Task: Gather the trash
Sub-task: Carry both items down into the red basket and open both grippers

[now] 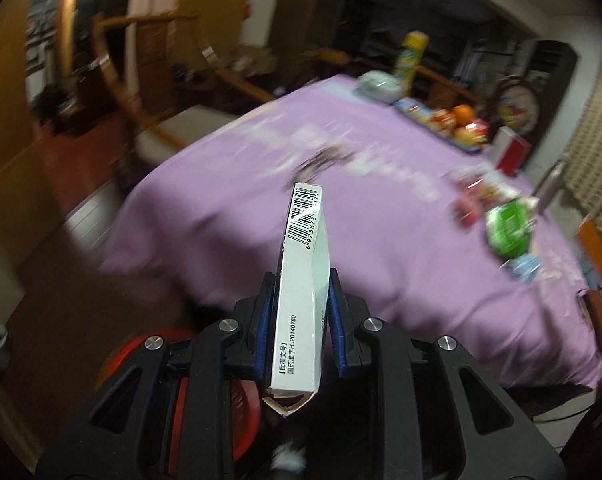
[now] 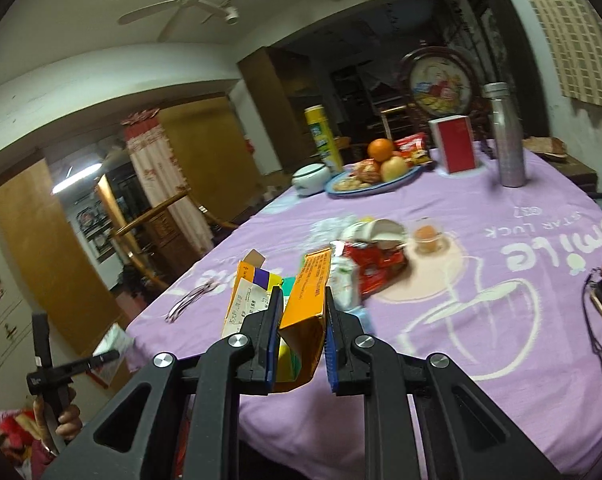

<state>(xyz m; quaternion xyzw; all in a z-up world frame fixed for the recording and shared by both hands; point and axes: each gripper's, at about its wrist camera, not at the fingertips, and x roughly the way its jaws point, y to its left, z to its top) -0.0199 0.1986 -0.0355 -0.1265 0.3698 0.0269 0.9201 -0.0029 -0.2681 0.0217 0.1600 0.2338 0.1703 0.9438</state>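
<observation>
Left wrist view: left gripper clamped on a white medicine box, barcode end pointing away, torn flap at the near end, blue pads pressed on both its sides. Box held in the air off the near edge of the purple tablecloth; red plastic basket shows below the gripper, partly hidden by it. Background blurred: green packet and red wrappers on the cloth at right, fruit plate and yellow can at the far edge. Right wrist view: right gripper pinching an orange carton, crumpled and open at the near end, jaws closed against its sides. Carton held just over the near part of the table, with a yellow-purple box and a paper receipt just left of it. Beyond: red snack wrapper, crushed white paper cup, small jelly cup, all close together mid-table. Farther back a blue plate of fruit, white lidded bowl, red box, silver bottle upright. Person's hand on the other gripper's handle at lower left.
</observation>
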